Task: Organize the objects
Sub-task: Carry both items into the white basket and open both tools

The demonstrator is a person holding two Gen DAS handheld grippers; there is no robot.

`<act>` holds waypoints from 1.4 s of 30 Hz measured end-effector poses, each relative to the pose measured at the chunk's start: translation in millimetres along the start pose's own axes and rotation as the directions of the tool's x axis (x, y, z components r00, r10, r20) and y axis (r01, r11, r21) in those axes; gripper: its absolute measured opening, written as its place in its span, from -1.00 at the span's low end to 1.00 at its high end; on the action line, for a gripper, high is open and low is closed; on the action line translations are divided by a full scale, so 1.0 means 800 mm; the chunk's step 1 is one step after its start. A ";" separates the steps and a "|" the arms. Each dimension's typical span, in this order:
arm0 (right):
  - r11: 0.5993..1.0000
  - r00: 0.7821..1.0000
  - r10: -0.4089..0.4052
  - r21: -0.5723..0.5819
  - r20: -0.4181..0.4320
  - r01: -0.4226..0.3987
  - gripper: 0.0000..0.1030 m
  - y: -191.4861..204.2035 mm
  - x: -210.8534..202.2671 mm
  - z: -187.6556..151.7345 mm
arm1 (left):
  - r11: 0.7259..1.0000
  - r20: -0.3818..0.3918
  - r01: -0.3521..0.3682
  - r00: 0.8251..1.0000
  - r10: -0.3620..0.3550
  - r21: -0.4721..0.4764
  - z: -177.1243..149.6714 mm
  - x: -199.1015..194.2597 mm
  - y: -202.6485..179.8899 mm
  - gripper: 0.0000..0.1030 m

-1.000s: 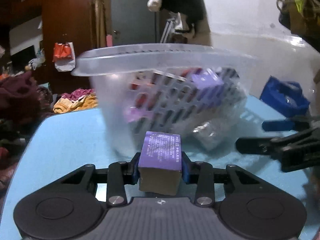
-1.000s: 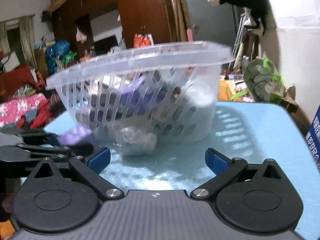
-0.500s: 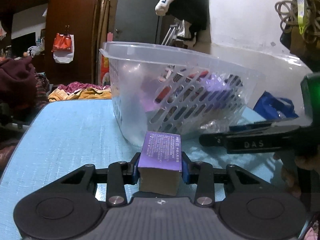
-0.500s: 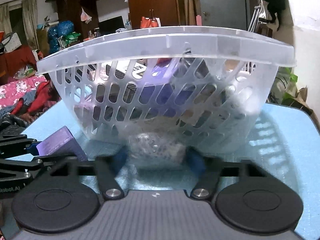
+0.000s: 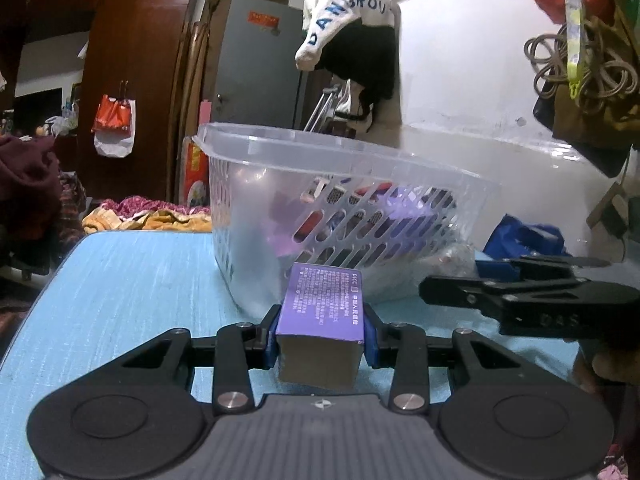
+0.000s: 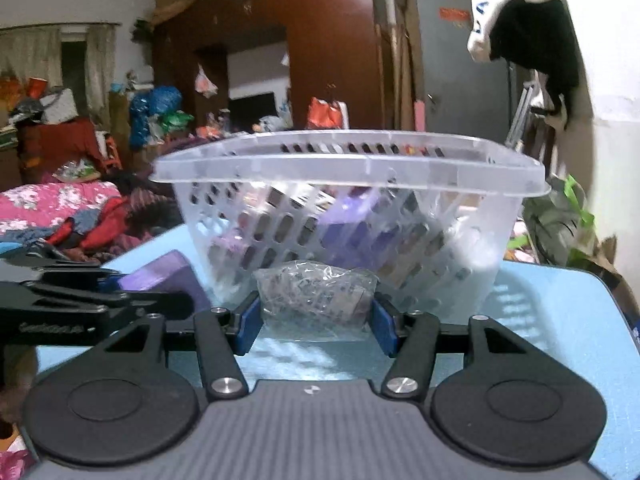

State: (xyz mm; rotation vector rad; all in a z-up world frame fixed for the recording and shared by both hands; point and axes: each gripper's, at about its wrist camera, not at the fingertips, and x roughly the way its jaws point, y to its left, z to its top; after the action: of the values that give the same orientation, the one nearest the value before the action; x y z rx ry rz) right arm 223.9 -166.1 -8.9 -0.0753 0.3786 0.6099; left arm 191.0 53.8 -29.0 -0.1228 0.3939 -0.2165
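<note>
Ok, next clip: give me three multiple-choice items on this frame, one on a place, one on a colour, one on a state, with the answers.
1. Where does the clear plastic bag lie?
A. inside the basket
B. on the table in front of the basket
C. hanging from the basket rim

2. What colour is the top of the box in the left claw?
A. purple
B. red
C. green

3. How does the right claw stand to the bag?
A. far above it
B. one pad on each side of it
C. gripping the basket rim instead

Answers:
1 B, the bag rests on the blue table against the outside wall of the basket.
2 A, its printed top face is purple.
3 B, the blue pads flank the bag and press on its sides.
</note>
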 end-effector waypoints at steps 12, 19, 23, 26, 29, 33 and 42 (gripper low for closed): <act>0.996 0.965 -0.043 -0.066 0.260 0.062 0.16 -0.007 -0.059 0.125 | 0.997 0.238 0.067 0.968 -0.076 0.047 0.136 -0.040 -0.028 -0.17; 0.988 0.984 -0.128 -0.069 0.121 0.137 0.35 -0.050 0.042 0.194 | 1.000 0.060 -0.012 0.998 0.012 0.004 0.199 0.052 -0.018 0.20; 0.963 0.967 -0.234 -0.114 0.099 0.245 0.99 -0.050 0.066 0.180 | 0.998 -0.021 -0.057 0.998 0.056 -0.019 0.182 0.086 -0.008 0.57; 0.983 0.978 -0.160 -0.072 0.136 0.171 1.00 -0.053 0.040 0.174 | 0.999 0.004 -0.028 1.000 0.028 -0.036 0.177 0.068 0.000 0.61; 0.975 0.966 -0.201 -0.065 0.161 0.214 1.00 -0.048 0.011 0.171 | 0.999 0.031 -0.032 0.999 0.032 -0.008 0.174 0.044 -0.009 0.76; 0.945 0.935 -0.321 -0.019 0.152 0.327 1.00 -0.044 -0.007 0.166 | 0.996 0.049 -0.075 0.996 0.073 0.039 0.165 0.015 -0.029 0.77; 0.918 0.918 -0.397 0.014 0.021 0.397 1.00 -0.047 -0.027 0.124 | 0.989 0.047 -0.100 0.994 0.096 0.105 0.144 -0.017 -0.047 0.87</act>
State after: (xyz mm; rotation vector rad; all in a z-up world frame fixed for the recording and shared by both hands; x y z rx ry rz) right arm 261.1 -191.2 89.6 -0.1328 0.3307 0.2058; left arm 216.8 29.0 87.6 -0.0024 0.3445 -0.1376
